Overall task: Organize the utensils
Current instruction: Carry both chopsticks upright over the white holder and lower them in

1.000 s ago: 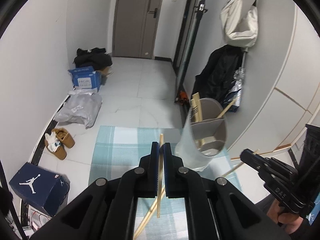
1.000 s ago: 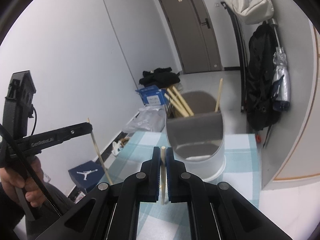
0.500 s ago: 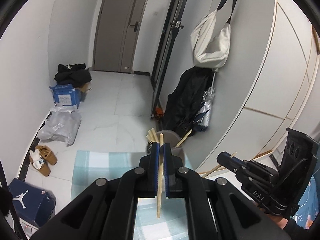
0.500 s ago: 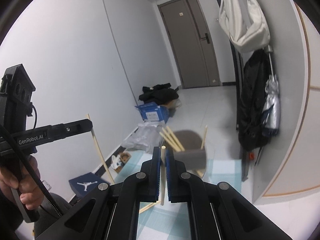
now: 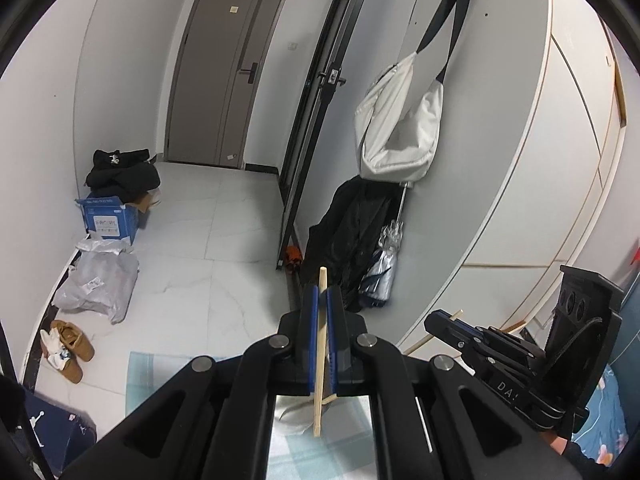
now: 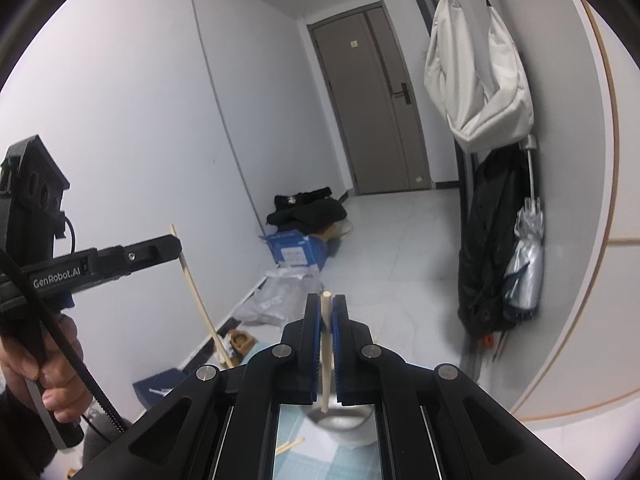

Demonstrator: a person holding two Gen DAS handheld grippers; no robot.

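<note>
Between the blue pads of the left gripper (image 5: pixel 320 304) a chopstick (image 5: pixel 319 352) stood clamped near upright, and the right gripper (image 6: pixel 327 312) pinched a second stick (image 6: pixel 326 344) the same way, probably so each could drop end-first into the holder (image 6: pixel 340 424) seen below the right jaws on the checked cloth (image 5: pixel 160 376). More sticks (image 6: pixel 290 446) lay loose on the cloth beside it. Both grippers hung high over the holder, well apart, with free air between them; the grey wall (image 5: pixel 500 184) stood close on the right.
</note>
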